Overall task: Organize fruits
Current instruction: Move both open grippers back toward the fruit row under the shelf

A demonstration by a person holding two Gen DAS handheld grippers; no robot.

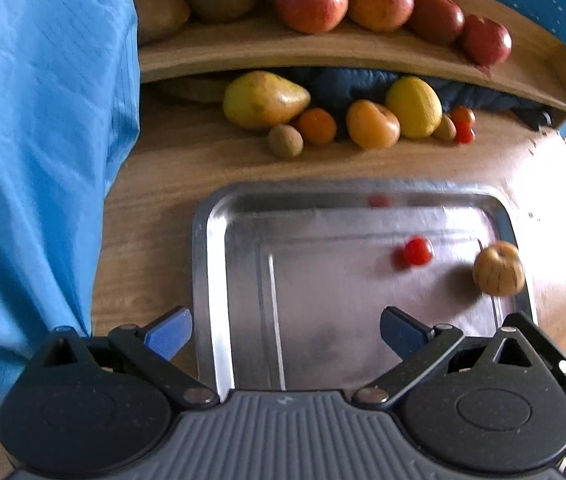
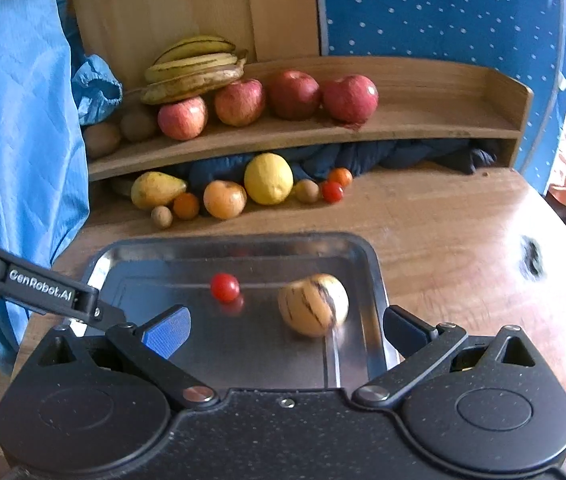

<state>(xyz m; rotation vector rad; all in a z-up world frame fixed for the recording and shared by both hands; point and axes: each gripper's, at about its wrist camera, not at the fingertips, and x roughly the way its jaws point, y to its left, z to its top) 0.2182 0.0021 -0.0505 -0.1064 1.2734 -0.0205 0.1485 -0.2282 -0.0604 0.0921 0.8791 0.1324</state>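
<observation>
A steel tray (image 1: 207, 264) (image 2: 375, 276) lies on the wooden table and holds a red cherry tomato (image 1: 417, 251) (image 2: 224, 287) and a pale striped round fruit (image 1: 499, 268) (image 2: 313, 305), blurred. My left gripper (image 1: 286, 334) hovers open over the tray's near left part with nothing between its fingers. My right gripper (image 2: 287, 330) is open too, just short of the striped fruit, not touching it. Behind the tray, a pear (image 2: 156, 189), a lemon (image 2: 268, 178), oranges, small brown fruits and tomatoes line the table under a shelf.
A curved wooden shelf (image 2: 423, 128) carries red apples (image 2: 350, 98), bananas (image 2: 193, 68) and brown fruits. Dark cloth is stuffed beneath it. A blue sleeve (image 1: 35, 152) fills the left side. The left gripper's body (image 2: 39, 288) juts in at the left of the right wrist view.
</observation>
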